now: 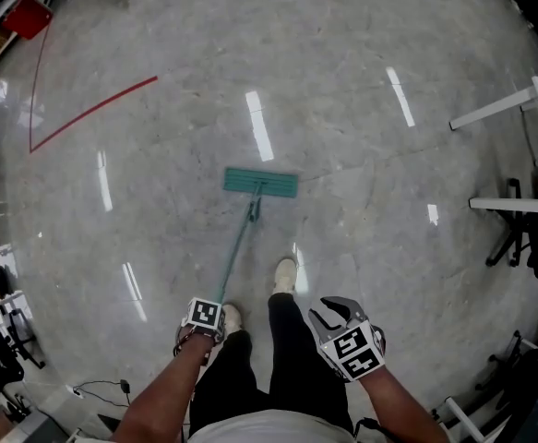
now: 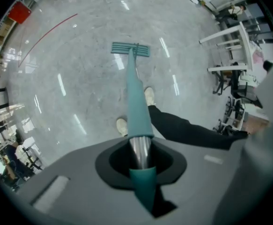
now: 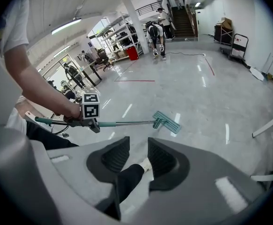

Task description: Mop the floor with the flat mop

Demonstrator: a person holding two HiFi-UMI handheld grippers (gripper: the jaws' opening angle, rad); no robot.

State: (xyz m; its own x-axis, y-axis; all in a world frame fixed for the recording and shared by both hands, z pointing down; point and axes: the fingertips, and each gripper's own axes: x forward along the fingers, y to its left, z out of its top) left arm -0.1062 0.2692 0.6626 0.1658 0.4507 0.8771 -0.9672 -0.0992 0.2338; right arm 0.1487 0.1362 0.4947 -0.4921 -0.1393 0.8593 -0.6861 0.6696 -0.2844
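A flat mop with a teal head [image 1: 260,182] lies flat on the glossy grey floor ahead of my feet; its thin handle [image 1: 237,251] slants back toward me. My left gripper [image 1: 204,315] is shut on the mop handle [image 2: 139,139], whose teal grip and metal tube run between the jaws toward the mop head [image 2: 130,48]. My right gripper [image 1: 338,315] hangs open and empty to the right of my legs, apart from the mop. In the right gripper view the left gripper [image 3: 90,112], the handle [image 3: 127,123] and the mop head [image 3: 168,122] show beyond the parted pads [image 3: 160,157].
My shoes [image 1: 285,274] stand just behind the mop head. Red floor tape [image 1: 89,112] curves at the far left. White table frames [image 1: 516,155] and chair bases stand at the right. Cables and equipment [image 1: 1,340] crowd the lower left. People [image 3: 154,34] stand far off by the shelving.
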